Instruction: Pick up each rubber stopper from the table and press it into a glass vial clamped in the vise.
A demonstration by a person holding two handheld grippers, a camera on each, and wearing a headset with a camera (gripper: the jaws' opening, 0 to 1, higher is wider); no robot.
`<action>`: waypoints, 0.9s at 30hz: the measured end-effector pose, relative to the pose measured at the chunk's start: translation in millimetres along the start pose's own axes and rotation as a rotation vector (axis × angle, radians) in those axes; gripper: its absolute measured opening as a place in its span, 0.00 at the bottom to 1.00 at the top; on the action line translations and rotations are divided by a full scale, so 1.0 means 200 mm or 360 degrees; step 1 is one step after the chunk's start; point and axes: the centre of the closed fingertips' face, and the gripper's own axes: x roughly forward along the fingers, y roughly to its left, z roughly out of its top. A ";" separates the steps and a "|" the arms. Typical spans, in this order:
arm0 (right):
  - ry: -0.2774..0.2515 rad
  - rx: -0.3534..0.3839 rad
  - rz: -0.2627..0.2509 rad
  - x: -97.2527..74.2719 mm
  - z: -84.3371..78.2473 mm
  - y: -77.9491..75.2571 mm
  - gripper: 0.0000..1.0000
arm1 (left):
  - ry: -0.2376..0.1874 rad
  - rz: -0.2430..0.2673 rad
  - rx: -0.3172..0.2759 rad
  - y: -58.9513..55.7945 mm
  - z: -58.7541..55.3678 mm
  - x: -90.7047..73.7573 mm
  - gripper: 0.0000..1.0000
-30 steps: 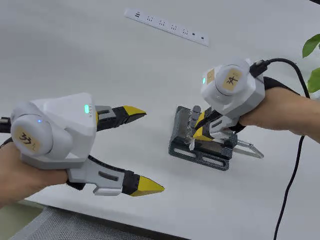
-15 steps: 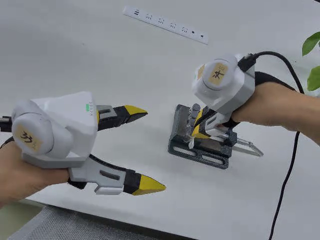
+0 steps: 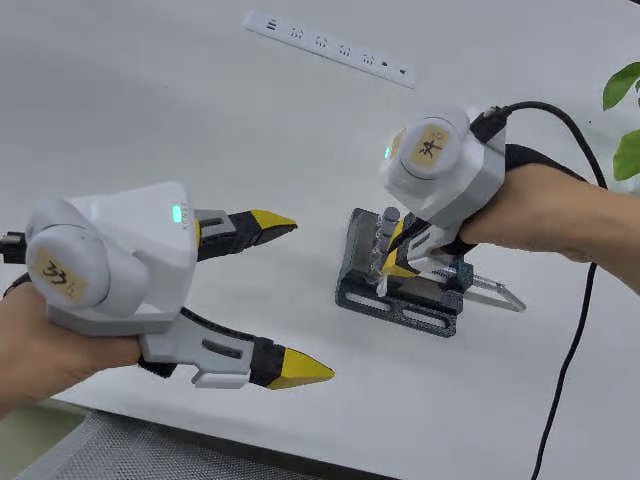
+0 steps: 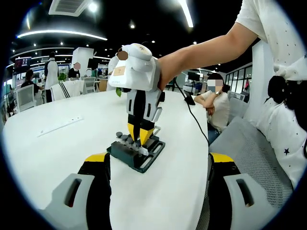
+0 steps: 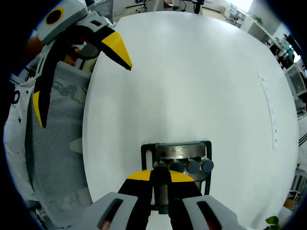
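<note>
A black vise (image 3: 398,298) stands on the white table (image 3: 200,120) and clamps a row of glass vials with grey rubber stoppers (image 3: 389,216). My right gripper (image 3: 394,262) points down at the near end of that row, jaws shut on a grey rubber stopper. In the right gripper view its yellow tips (image 5: 159,176) meet over the end vial, beside three stoppered vials (image 5: 192,166) in the vise (image 5: 148,151). My left gripper (image 3: 290,296) hovers open and holds nothing, left of the vise. From the left gripper view, the right gripper (image 4: 139,134) stands over the vise (image 4: 144,158).
A white power strip (image 3: 327,46) lies at the far side of the table. Green leaves (image 3: 625,92) show at the right edge. A black cable (image 3: 572,360) trails off the right gripper. The table's front edge runs just under the left gripper, with a mesh chair (image 5: 62,143) beyond.
The right gripper has shifted slightly left and lower over the vials. The left gripper has stayed open and nearly still.
</note>
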 end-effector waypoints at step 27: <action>-0.0152 0.0109 -0.0014 -0.07 0.01 -0.01 0.05 | -0.0012 0.0000 -0.0012 0.00 0.00 0.00 0.81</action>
